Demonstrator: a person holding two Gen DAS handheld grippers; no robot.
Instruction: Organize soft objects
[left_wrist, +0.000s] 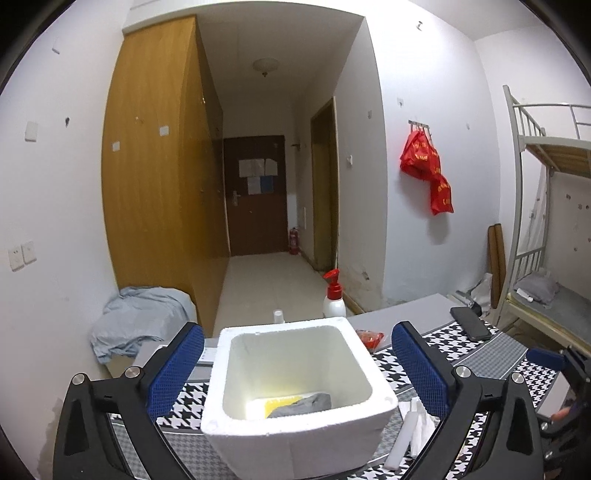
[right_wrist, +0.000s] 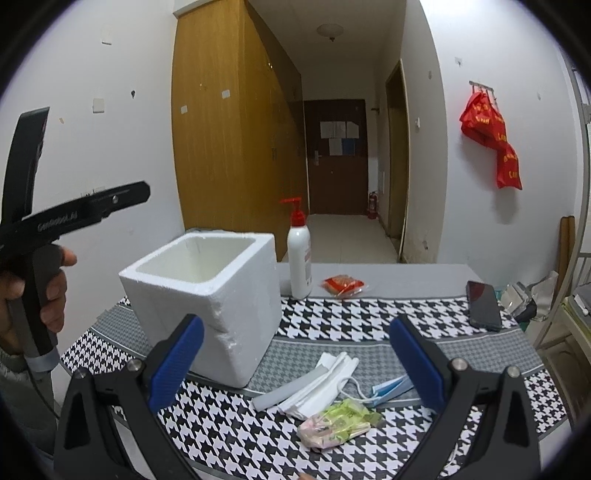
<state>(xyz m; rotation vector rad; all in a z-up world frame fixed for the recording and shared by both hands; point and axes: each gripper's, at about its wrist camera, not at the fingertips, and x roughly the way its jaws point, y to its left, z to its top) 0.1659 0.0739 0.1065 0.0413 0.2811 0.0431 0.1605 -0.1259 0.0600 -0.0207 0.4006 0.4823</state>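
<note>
Houndstooth tablecloth (right_wrist: 332, 321): your left gripper (left_wrist: 297, 369) and right gripper (right_wrist: 297, 369) gape empty; grey cloth (left_wrist: 301, 404) lies crumpled in the foam box (left_wrist: 295, 432).

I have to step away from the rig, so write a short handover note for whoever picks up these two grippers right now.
Left gripper: open, nothing held, above the white foam box.
Right gripper: open, nothing held, over the loose pile on the houndstooth cloth.
Done: a grey cloth and a yellow item lie in the bottom of the box.
Left: the grey roll, white folded cloth, blue face mask and green-pink packet still lie on the cloth right of the box.
The pump bottle, red packet and phone sit farther back, apart from the pile.
</note>
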